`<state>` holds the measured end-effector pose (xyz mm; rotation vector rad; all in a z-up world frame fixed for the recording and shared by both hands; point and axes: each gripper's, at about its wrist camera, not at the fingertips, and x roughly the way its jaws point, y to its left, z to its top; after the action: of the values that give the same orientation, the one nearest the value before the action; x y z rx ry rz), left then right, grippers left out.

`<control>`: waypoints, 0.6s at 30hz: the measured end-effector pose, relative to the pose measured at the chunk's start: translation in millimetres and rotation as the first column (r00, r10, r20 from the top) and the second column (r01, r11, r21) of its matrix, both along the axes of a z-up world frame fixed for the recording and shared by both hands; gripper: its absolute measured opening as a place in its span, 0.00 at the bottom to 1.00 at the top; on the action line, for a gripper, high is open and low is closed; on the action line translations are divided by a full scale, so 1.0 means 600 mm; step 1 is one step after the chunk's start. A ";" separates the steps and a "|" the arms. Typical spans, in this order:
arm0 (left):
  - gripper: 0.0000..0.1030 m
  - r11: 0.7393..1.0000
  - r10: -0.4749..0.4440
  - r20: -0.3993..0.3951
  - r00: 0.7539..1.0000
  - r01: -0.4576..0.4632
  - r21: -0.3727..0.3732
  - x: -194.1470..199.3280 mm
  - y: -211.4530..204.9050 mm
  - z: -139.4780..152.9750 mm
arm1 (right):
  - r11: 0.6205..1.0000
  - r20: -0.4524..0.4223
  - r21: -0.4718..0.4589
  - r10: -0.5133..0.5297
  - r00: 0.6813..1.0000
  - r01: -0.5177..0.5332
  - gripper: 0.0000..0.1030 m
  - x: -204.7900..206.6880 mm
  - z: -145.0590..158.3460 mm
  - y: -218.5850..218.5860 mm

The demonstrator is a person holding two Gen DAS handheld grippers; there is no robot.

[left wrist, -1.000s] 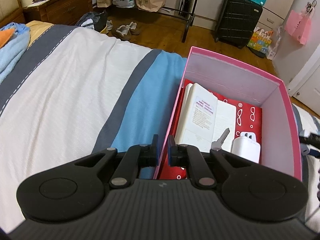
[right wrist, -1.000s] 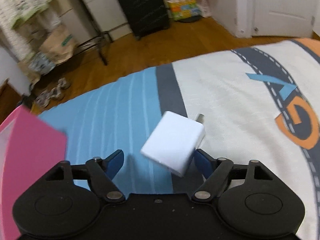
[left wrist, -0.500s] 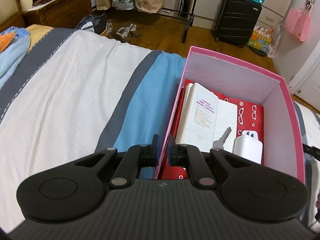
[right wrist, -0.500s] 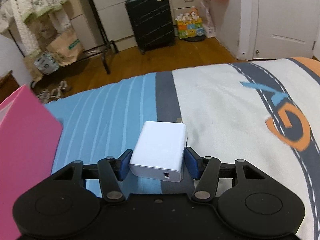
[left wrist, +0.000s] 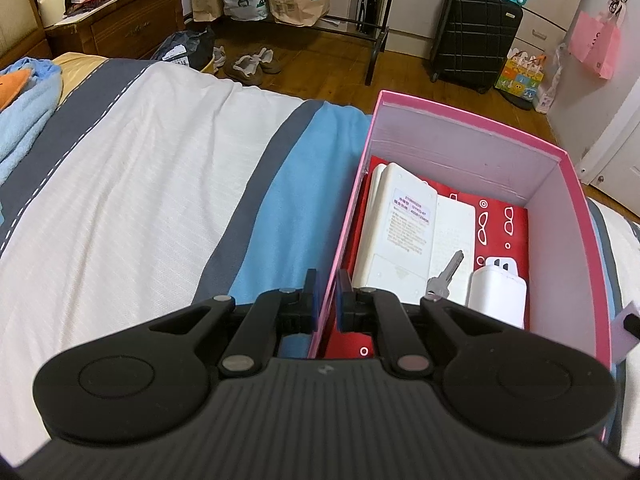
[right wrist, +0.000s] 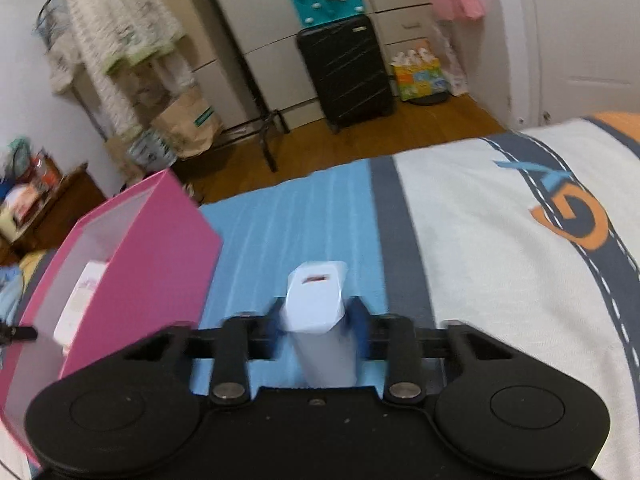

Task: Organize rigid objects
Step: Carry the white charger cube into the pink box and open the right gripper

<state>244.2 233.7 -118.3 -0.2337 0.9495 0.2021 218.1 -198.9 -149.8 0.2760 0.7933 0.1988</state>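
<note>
- Left wrist view: left gripper (left wrist: 325, 298) is clenched on the near left wall of the pink box (left wrist: 468, 130), steadying it on the bed (left wrist: 140, 184). Inside lie a remote (left wrist: 400, 232), a key (left wrist: 444, 276) and a charger (left wrist: 498, 294).
- Right wrist view: right gripper (right wrist: 316, 320) is grasping a white adapter (right wrist: 318, 300), held above the bed just right of the box (right wrist: 152, 232). Step in hand looks like carrying it over; next it must clear the wall, then be released inside.

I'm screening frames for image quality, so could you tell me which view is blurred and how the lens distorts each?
Left wrist view: sharp, the key in the pink box is crisp, with fisheye bowing at the edges. Right wrist view: motion-blurred throughout, smearing the white charger and the right gripper, with the same fisheye curve.
</note>
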 end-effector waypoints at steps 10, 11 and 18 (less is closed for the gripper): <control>0.07 1.000 0.003 0.002 1.000 -0.002 -0.024 -0.003 0.009 0.000 | 1.000 -0.057 -0.023 -0.009 0.998 0.008 0.31 -0.013 0.007 0.012; 0.07 1.000 0.002 0.002 1.000 -0.002 -0.023 -0.003 0.009 0.000 | 1.000 -0.050 -0.025 -0.016 0.999 0.015 0.31 -0.016 0.011 0.012; 0.07 1.000 0.002 0.002 1.000 -0.002 -0.024 -0.003 0.009 0.001 | 0.998 0.057 0.017 0.055 0.997 -0.056 0.31 -0.037 0.101 0.043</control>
<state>242.6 239.2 -117.7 -0.2566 0.9504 0.1927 195.8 -173.0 -89.3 0.2647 0.7443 0.2649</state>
